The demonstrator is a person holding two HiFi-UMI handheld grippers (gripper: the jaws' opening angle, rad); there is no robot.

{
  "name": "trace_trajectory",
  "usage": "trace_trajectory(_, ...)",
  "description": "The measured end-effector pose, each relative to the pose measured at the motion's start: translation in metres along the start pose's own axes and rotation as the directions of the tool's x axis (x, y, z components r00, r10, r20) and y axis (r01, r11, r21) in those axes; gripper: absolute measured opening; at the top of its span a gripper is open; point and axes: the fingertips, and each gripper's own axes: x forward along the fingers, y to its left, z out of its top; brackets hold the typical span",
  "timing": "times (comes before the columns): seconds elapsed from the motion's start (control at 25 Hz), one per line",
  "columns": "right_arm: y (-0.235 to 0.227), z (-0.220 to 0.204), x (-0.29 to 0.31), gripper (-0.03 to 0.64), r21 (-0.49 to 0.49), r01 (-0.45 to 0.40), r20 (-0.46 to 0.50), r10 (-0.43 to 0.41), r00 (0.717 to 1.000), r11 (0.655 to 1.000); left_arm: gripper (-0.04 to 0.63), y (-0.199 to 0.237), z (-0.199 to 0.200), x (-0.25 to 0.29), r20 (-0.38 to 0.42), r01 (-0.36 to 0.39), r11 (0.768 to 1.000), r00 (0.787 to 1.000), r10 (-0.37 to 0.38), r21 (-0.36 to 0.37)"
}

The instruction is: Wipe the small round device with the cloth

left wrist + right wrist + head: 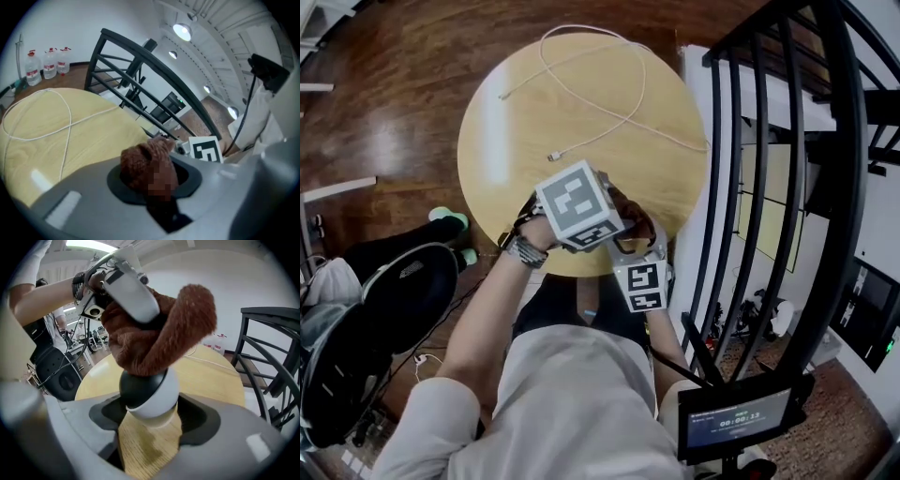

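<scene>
The small round device [152,392], a ball with a black top and a white bottom, sits between the jaws of my right gripper [150,420], which is shut on it just above the round wooden table [506,122]. A fuzzy brown cloth [180,329] is draped over the top of the device. My left gripper [139,310] comes in from above and is shut on that cloth [140,164]. In the head view both grippers meet at the table's near edge, the left gripper [614,220] above the right gripper [630,248]. The device is hidden there.
A white cable [591,84] loops over the far half of the table. A black metal railing [769,187] stands close on the right. A black office chair [384,319] is at the left, and a small screen on a stand [736,417] is at the lower right.
</scene>
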Motion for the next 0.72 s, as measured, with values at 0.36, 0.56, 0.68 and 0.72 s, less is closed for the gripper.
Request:
trace_trajectory(0.36, 0.007, 0.000, -0.002, 0.328, -0.036, -0.009, -0.008, 0.008, 1.000, 0.999, 0.083, 0.023, -0.008, 0.008, -0.107, -0.099, 0.993, 0.989, 0.105, 0.065)
trace_trajectory(0.56, 0.008, 0.002, -0.003, 0.328, -0.041, -0.011, -0.006, 0.011, 1.000, 0.999, 0.083, 0.025, -0.005, 0.008, -0.089, -0.095, 0.994, 0.991, 0.099, 0.045)
trace_trajectory(0.68, 0.010, 0.003, -0.003, 0.328, -0.043, -0.017, 0.000, 0.017, 1.000, 0.999, 0.083, 0.034, -0.011, 0.006, -0.086, -0.117, 0.993, 0.989, 0.118, 0.016)
trace_trajectory(0.72, 0.010, 0.004, -0.003, 0.328, -0.045, -0.019, 0.001, 0.019, 1.000, 0.999, 0.083, 0.037, -0.013, 0.005, -0.081, -0.118, 0.993, 0.990, 0.118, 0.004)
